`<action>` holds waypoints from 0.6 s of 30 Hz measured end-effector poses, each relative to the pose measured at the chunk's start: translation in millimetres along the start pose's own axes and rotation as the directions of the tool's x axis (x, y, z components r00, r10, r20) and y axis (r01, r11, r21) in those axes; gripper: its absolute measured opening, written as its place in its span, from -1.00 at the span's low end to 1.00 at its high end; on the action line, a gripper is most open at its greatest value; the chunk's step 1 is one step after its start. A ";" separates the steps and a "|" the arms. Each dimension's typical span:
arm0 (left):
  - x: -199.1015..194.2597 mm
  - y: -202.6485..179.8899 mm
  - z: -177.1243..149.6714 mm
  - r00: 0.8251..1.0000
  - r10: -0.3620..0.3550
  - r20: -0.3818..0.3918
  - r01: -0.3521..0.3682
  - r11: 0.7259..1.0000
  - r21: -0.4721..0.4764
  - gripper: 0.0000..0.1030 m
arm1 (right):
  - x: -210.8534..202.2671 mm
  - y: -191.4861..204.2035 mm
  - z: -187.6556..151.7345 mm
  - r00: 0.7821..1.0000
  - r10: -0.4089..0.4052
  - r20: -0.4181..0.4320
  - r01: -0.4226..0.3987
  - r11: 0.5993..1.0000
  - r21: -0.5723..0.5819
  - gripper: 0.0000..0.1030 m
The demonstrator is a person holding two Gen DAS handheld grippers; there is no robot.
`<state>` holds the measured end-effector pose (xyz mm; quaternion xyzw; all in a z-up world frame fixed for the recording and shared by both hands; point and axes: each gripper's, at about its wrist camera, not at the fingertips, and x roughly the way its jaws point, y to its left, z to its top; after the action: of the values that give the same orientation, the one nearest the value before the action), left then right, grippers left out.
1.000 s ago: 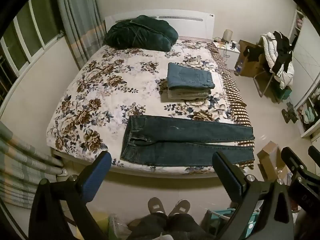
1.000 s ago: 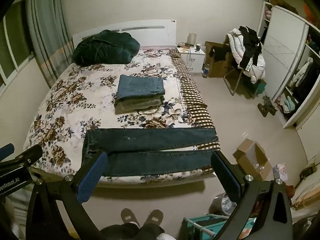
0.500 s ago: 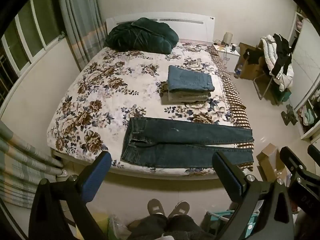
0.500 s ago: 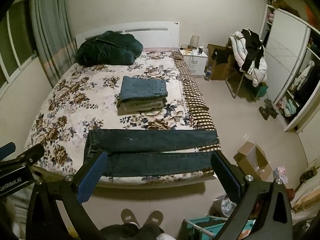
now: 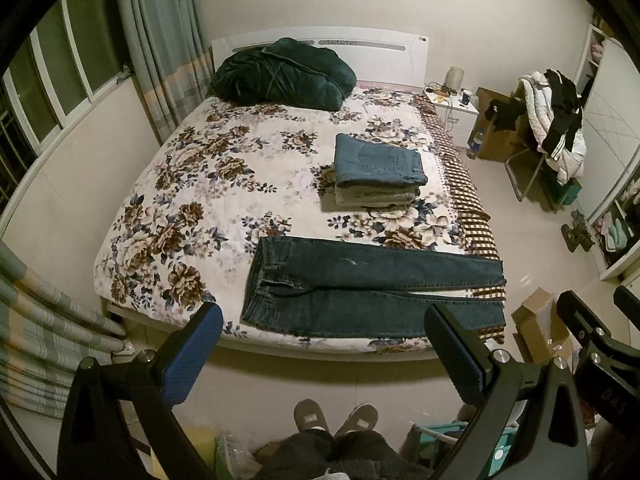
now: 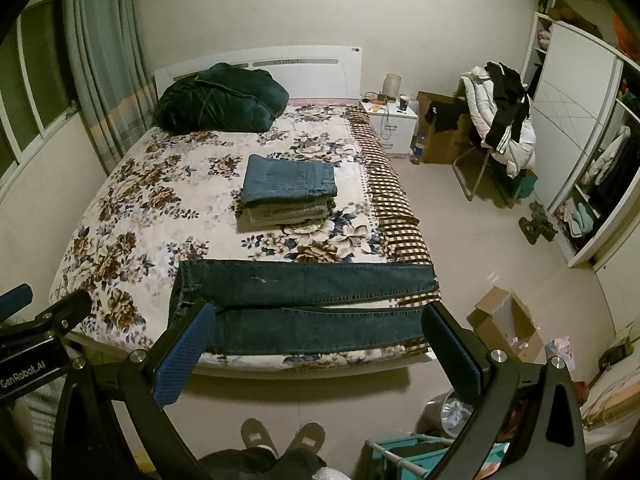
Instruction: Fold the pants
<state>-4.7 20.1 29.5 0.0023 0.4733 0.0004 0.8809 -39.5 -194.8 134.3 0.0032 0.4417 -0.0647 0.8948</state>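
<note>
Denim pants (image 5: 368,288) lie flat along the bed's (image 5: 168,200) near edge, long axis crosswise, waistband left, hems right. Left gripper (image 5: 324,344) and right gripper (image 6: 316,340) hover short of them, fingers spread, empty.

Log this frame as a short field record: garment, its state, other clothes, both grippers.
garment: dark jeans
state: unfolded, flat across the bed's near edge, waistband left, legs right
other clothes: folded stack mid-bed
left gripper: open, empty, off the bed
right gripper: open, empty, off the bed
</note>
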 end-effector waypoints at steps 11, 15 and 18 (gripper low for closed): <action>2.7 -1.7 -3.2 1.000 0.000 0.005 0.000 1.000 0.001 1.00 | 0.8 -0.7 -0.9 1.000 0.001 0.002 -0.001 1.000 -0.001 1.00; 1.8 0.1 -2.6 1.000 -0.001 0.004 0.001 1.000 0.000 1.00 | 1.1 -0.4 -0.8 1.000 -0.002 0.003 0.002 1.000 0.002 1.00; 3.9 -1.6 -3.5 1.000 -0.001 0.005 0.001 1.000 0.001 1.00 | 2.2 -2.3 -0.5 1.000 0.000 0.004 0.000 1.000 0.001 1.00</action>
<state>-5.4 18.5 24.3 0.0024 0.4709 -0.0001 0.8822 -38.8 -197.3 132.4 0.0035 0.4398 -0.0650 0.8957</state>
